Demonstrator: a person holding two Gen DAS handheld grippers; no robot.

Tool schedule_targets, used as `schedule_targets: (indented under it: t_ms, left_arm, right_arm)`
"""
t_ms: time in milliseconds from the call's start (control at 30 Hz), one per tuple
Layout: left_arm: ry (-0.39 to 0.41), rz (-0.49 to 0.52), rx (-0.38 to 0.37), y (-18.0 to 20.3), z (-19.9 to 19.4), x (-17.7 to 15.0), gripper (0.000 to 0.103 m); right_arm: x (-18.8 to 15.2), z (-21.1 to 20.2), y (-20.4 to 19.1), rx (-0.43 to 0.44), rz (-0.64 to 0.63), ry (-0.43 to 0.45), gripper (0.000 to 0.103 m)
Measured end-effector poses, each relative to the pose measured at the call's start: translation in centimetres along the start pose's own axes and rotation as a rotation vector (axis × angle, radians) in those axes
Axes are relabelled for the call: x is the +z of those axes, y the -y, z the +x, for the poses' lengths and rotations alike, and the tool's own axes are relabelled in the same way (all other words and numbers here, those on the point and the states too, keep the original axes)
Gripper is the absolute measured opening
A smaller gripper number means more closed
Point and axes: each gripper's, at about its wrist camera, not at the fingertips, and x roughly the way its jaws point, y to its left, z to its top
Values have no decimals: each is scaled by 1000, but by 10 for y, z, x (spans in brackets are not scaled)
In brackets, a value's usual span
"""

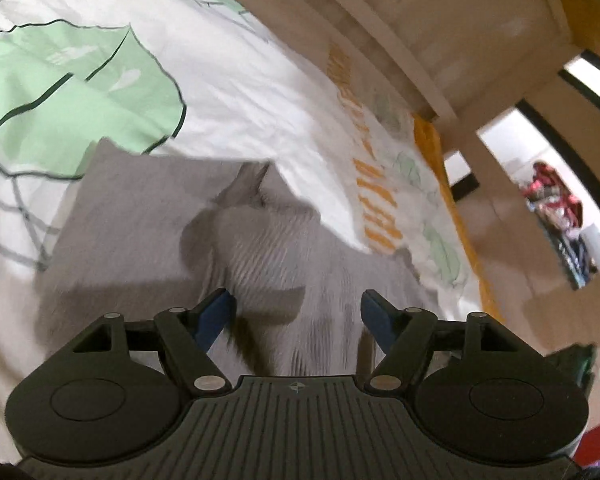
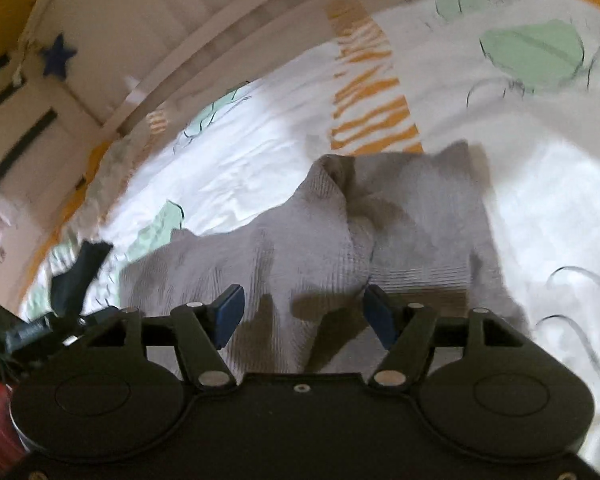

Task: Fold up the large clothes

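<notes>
Left gripper (image 1: 296,312) wide, nothing clamped; right gripper (image 2: 302,312) likewise wide and free. Just ahead, centre frame: grey ribbed garment (image 2: 400,216), folded and rumpled, lying on white bedspread (image 1: 236,92) with green leaf print.

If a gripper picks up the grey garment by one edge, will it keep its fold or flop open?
Likely flop. The grey garment is a soft ribbed knit that already bunches into a ridge, so it looks limp. Its layers lie loose on the bedspread and would probably slide apart. Both the left gripper and right gripper are open above it.
</notes>
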Motion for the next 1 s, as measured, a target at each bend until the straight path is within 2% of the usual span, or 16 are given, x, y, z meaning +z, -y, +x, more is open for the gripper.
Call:
schedule_targets:
  t_ms: [133, 167, 200, 233, 267, 300, 333, 433, 500, 567, 700, 800, 833, 867, 933, 1000]
  left_arm:
    - [20, -34, -15, -3, 9, 12, 67]
    - [23, -34, -29, -4, 12, 15, 62]
    - [31, -32, -34, -5, 13, 17, 41]
    - [48, -24, -16, -4, 14, 19, 14]
    - [76, -6, 2, -1, 12, 22, 10]
    - [98, 19, 5, 4, 8, 24, 10]
    - [125, 53, -3, 10, 3, 27, 10]
    - [205, 163, -41, 23, -19, 28, 11]
    - [211, 188, -26, 19, -26, 24, 12]
    - [153, 168, 56, 1, -19, 20, 13]
    - [50, 111, 231, -40, -2, 11, 9]
    - [79, 132, 236, -41, -16, 11, 9]
    - [89, 144, 244, -37, -23, 11, 10]
    - [96, 153, 247, -31, -29, 10, 12]
    - [111, 169, 220, -19, -44, 6, 34]
    - [120, 184, 185, -3, -54, 1, 49]
  right_arm:
    - [6, 17, 9, 36, 77, 11, 70]
    - [7, 21, 11, 44, 98, 16, 70]
    - [7, 21, 12, 47, 112, 22, 69]
    - [7, 22, 12, 46, 120, 31, 63]
    - [8, 23, 11, 44, 121, 40, 49]
    - [10, 25, 9, 38, 115, 45, 36]
    - [12, 24, 6, 34, 99, 56, 13]
    - [21, 8, -14, 60, -35, 146, 14]
    - [20, -4, -24, 74, -131, 202, 14]
    - [16, -5, -21, 41, -165, 190, 14]
    - [5, 25, 7, -138, -142, 83, 14]
    - [0, 29, 15, -154, -123, 79, 17]
    - [0, 26, 13, -159, -126, 86, 23]
    - [1, 23, 10, -161, -136, 92, 36]
    - [0, 14, 0, -176, -162, 114, 48]
    - [-2, 1, -5, -163, -170, 144, 51]
